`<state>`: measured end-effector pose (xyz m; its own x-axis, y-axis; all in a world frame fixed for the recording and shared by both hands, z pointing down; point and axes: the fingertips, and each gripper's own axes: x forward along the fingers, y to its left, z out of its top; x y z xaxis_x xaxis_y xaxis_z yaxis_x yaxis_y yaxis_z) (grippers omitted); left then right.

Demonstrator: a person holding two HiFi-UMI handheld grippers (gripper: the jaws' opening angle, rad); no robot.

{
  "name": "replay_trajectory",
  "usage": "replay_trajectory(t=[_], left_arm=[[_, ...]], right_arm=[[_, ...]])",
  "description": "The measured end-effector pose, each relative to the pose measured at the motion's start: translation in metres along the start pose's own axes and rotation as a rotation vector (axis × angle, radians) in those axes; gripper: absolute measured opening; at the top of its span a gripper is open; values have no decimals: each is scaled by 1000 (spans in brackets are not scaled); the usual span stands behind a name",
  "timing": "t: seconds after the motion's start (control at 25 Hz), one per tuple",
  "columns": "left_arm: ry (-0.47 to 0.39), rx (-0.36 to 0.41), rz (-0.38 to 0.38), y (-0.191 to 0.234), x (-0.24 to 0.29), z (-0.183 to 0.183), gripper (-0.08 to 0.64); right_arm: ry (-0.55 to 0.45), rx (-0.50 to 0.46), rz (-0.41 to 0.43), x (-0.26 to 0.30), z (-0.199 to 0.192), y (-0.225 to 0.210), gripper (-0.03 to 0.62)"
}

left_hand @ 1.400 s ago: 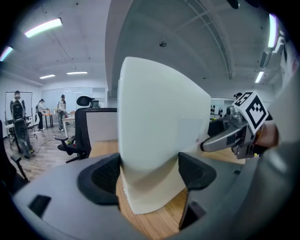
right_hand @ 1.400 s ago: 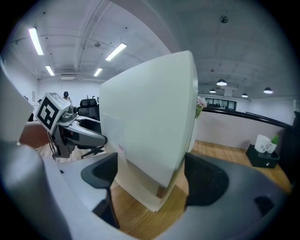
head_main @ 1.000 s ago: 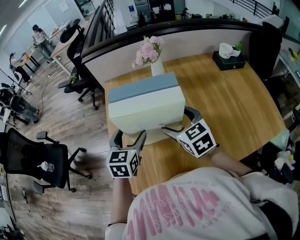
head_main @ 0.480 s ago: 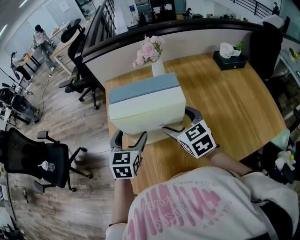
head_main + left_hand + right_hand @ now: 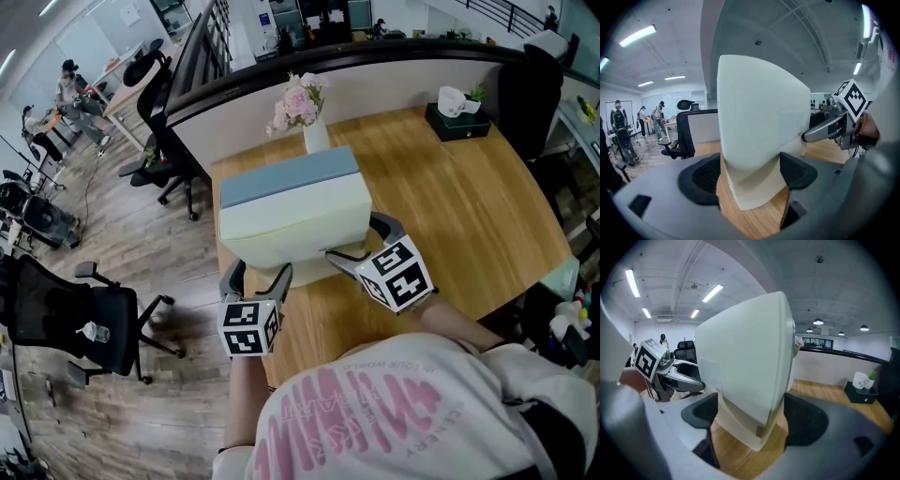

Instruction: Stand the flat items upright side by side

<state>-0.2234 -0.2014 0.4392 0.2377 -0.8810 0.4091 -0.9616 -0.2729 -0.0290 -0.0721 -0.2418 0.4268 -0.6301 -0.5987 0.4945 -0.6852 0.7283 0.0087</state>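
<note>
**A:** Claw status?

**B:** Left claw (image 5: 750, 176) is clenched across the near lower corner of the flat items (image 5: 295, 220), pads on both faces. Right claw (image 5: 751, 416) has the same grip on the other lower corner.

**A:** Where's the pack?

**B:** Centre of the head view, on edge on the surface (image 5: 450, 197). Broad pale face is toward the person, with the blue-grey item (image 5: 286, 178) against its far side. Lower corners meet the wood in both gripper views. Can't tell the exact lean.

**A:** Progress?

**B:** Late, I'd judge: items look stood up and pressed side by side. What's left is to release both claws and confirm nothing tips. Vase of pink flowers (image 5: 305, 112) is just behind, upper centre. Tissue box (image 5: 457, 117) is upper right, well apart.
</note>
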Motion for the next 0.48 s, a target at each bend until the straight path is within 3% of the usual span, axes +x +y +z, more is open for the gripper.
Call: replay_trajectory(t=[0.48], left_arm=[[-25,-11,4,5,-9,5,370]], right_arm=[[7,14,-16,-3,0,1,445]])
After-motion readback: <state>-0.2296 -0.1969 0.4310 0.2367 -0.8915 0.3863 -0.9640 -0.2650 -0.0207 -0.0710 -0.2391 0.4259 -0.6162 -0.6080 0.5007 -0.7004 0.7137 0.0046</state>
